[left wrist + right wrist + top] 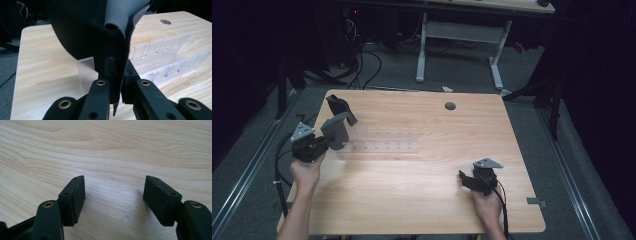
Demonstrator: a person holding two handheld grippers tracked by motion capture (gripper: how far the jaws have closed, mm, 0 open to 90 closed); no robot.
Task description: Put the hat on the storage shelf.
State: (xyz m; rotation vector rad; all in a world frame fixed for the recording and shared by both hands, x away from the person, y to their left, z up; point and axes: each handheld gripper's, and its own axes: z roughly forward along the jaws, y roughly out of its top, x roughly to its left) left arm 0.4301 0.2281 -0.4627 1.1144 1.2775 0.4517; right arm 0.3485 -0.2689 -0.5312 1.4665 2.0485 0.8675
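Grey fabric piece is clamped in the left gripper; right gripper fingers spread apart.

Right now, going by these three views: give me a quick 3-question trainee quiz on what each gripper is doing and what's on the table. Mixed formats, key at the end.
1. True or false: the left gripper is clamped on a piece of dark grey fabric.
2. Multiple choice: the right gripper is
A) shut on a clear strip
B) open above bare wood, holding nothing
C) gripping the fabric
3. Fill in: beside the lifted fabric, a clear ____ rack with rows of slots lies flat on the wooden table.

Key: 1 true; 2 B; 3 plastic
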